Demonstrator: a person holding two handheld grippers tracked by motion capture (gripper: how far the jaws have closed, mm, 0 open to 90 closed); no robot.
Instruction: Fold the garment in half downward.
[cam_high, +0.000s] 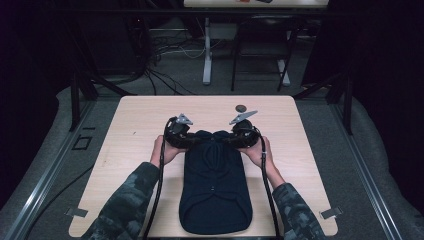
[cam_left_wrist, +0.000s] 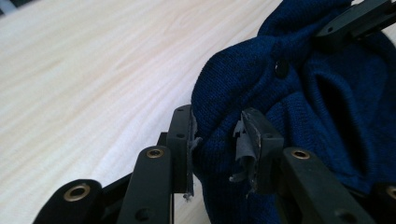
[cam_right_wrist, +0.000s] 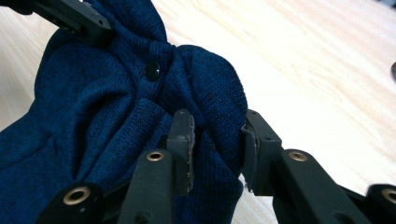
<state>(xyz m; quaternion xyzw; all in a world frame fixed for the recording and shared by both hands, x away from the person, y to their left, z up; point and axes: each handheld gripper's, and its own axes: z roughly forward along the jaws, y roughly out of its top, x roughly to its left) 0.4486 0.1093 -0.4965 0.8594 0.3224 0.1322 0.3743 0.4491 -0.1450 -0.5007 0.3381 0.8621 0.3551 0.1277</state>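
Dark blue knit garment (cam_high: 215, 192) spread lengthwise on the light wooden table (cam_high: 130, 125), near edge close to the person's side, far end gathered and raised off the tabletop between both grippers. Left hand-held gripper (cam_high: 192, 141) clamped on the garment's far left corner; in the left gripper view, a bunched fold of knit (cam_left_wrist: 219, 116) pinched between the two black jaws, worn grey pads (cam_left_wrist: 245, 144) pressed against the cloth. Right hand-held gripper (cam_high: 229, 140) likewise closed on the far right corner; in the right gripper view, a rounded fold (cam_right_wrist: 217, 121) squeezed between the jaws. Small dark button (cam_left_wrist: 280, 68) visible on the cloth between the two grips, seen also from the right (cam_right_wrist: 152, 70). Small dark round object (cam_high: 241, 107) on the table beyond the grippers, apart from the garment. Camouflage sleeves (cam_high: 125, 205) entering from the bottom edge.
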